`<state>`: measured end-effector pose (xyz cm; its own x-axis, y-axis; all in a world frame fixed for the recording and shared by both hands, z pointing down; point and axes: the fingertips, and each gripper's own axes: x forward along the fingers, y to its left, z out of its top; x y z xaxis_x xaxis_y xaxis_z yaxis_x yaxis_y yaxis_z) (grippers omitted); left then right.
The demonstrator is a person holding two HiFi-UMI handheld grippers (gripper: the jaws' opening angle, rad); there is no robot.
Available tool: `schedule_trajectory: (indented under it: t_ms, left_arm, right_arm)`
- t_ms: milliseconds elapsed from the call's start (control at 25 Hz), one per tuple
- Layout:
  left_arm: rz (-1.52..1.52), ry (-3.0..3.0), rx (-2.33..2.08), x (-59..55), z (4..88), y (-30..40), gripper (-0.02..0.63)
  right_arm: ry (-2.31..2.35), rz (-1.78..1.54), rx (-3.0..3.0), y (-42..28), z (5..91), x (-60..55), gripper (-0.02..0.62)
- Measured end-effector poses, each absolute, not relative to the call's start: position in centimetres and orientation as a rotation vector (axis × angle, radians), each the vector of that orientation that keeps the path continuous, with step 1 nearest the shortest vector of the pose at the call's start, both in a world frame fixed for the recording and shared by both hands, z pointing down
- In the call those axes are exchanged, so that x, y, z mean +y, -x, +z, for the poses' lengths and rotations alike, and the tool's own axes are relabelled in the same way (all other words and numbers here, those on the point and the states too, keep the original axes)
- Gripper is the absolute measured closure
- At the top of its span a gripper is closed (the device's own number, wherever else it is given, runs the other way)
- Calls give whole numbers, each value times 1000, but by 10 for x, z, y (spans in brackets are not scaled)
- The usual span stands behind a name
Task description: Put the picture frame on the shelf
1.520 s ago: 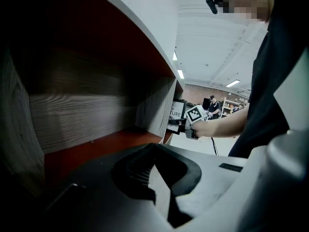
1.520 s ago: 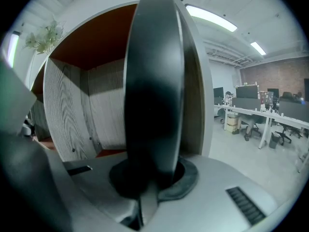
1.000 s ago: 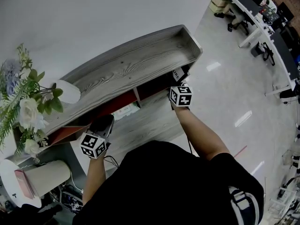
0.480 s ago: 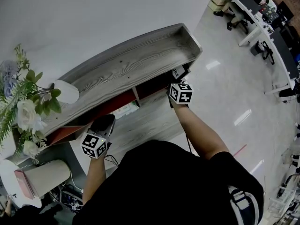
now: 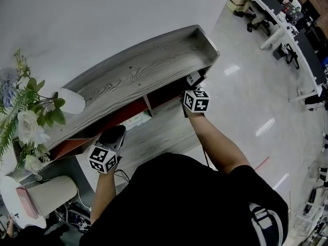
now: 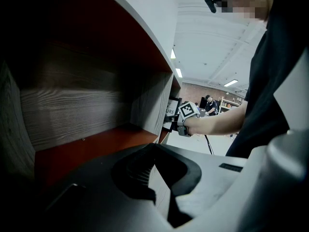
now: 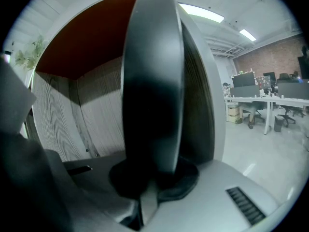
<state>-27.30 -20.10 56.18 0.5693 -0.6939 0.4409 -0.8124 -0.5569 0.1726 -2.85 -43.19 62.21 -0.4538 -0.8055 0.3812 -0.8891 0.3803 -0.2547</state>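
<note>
Judging the picture frame [image 7: 153, 81] light, stiff, probably fragile at its face, and best pinched by one edge. Gripping that edge upright in the clamped right gripper [image 7: 152, 170], just inside the shelf's [image 5: 143, 70] right compartment. Resting the left gripper [image 6: 153, 146], closed and empty, at the left compartment.

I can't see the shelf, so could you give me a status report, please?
Right tongs shut on picture frame, at right compartment of shelf. Left tongs shut, empty. Nothing blocking.
</note>
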Motion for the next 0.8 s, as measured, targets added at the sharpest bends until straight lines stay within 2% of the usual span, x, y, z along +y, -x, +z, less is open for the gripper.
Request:
schedule_trajectory:
  t_ms: [800]
  left_arm:
    - [459,-2457,-1209,-197,562,273,586]
  right_arm:
    - [-1549,708,-2428,26,623,-430,571]
